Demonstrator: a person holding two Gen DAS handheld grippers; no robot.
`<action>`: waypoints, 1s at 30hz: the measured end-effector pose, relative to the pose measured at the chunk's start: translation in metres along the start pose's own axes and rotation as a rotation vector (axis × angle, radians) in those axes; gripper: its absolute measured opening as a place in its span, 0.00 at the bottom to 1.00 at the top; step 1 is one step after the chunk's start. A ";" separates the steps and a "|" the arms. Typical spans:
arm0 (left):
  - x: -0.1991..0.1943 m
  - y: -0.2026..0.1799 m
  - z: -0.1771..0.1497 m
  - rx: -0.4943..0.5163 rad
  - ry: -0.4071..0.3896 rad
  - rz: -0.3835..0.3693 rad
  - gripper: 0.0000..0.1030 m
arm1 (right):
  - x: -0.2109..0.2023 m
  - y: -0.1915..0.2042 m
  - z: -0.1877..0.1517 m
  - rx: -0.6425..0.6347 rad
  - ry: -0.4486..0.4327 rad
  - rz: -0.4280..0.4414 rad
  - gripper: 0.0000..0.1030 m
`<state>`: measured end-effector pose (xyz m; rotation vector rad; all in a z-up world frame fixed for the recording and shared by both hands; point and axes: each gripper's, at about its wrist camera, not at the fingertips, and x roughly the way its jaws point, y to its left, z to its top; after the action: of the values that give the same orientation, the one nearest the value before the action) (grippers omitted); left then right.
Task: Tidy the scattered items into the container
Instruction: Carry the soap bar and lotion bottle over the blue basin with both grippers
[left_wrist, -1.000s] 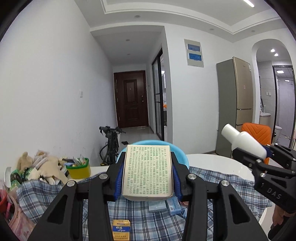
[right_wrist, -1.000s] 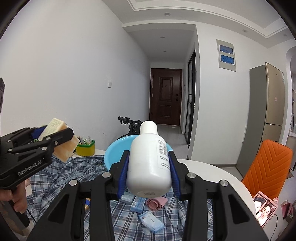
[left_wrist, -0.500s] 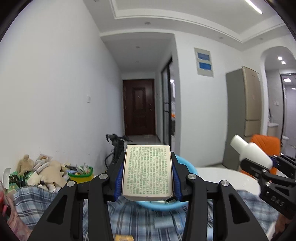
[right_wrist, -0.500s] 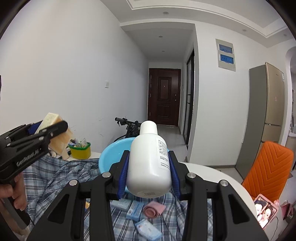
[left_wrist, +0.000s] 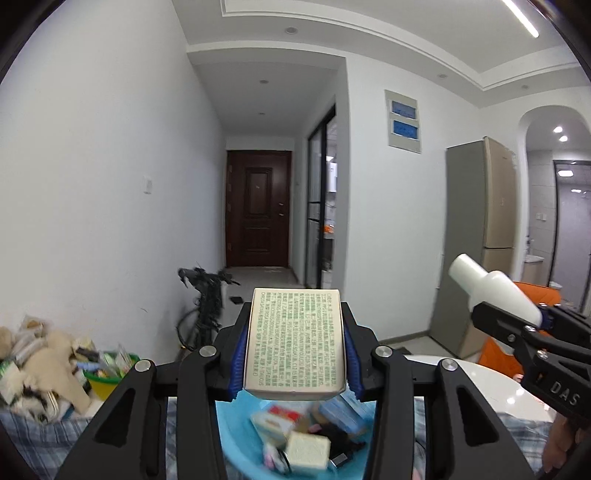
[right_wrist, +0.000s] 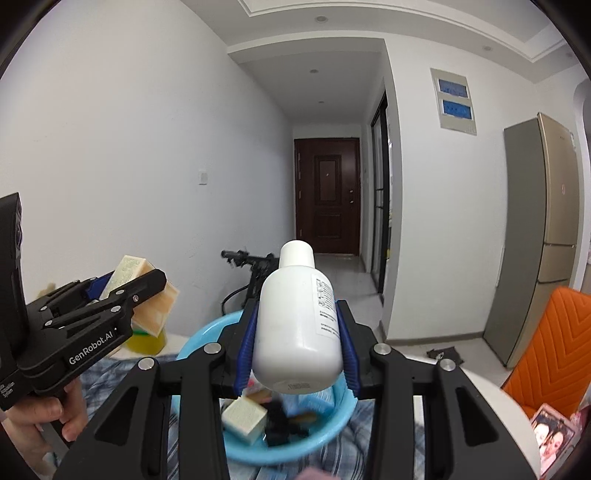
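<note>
My left gripper (left_wrist: 295, 350) is shut on a cream box (left_wrist: 295, 341) printed with green text. It hangs just above a light blue basin (left_wrist: 236, 443) that holds several small packets and a pale block. My right gripper (right_wrist: 297, 349) is shut on a white bottle (right_wrist: 297, 328), cap pointing away, over the near side of the same basin (right_wrist: 192, 339). In the right wrist view the left gripper (right_wrist: 122, 291) with its box (right_wrist: 159, 310) shows at the left. The bottle (left_wrist: 495, 295) and right gripper (left_wrist: 524, 321) appear at the right of the left wrist view.
The basin rests on a blue checked cloth (right_wrist: 107, 373) over a white round table (left_wrist: 491, 391). A yellow-green tub (left_wrist: 107, 376) and soft toys (left_wrist: 44, 358) stand at the left. An orange chair (right_wrist: 554, 347) is at the right, a bicycle (left_wrist: 207, 299) behind the table.
Both grippers have moved forward with their loads. The basin has come from ahead of them to right beneath them, its contents now showing; the loose items on the cloth have dropped out of view.
</note>
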<state>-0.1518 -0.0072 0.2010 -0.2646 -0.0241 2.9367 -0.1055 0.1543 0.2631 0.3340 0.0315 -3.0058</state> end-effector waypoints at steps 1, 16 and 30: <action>0.009 0.002 0.003 -0.001 -0.002 0.001 0.43 | 0.008 0.001 0.003 -0.007 0.001 -0.004 0.37; 0.096 0.012 0.053 0.036 0.256 0.042 0.43 | 0.092 -0.009 0.040 -0.038 0.243 0.072 0.37; 0.155 0.039 0.105 -0.043 0.621 0.048 0.43 | 0.141 -0.043 0.106 0.083 0.618 0.065 0.37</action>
<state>-0.3272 -0.0159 0.2760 -1.1749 0.0078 2.7642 -0.2700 0.1770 0.3355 1.2232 -0.0485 -2.7188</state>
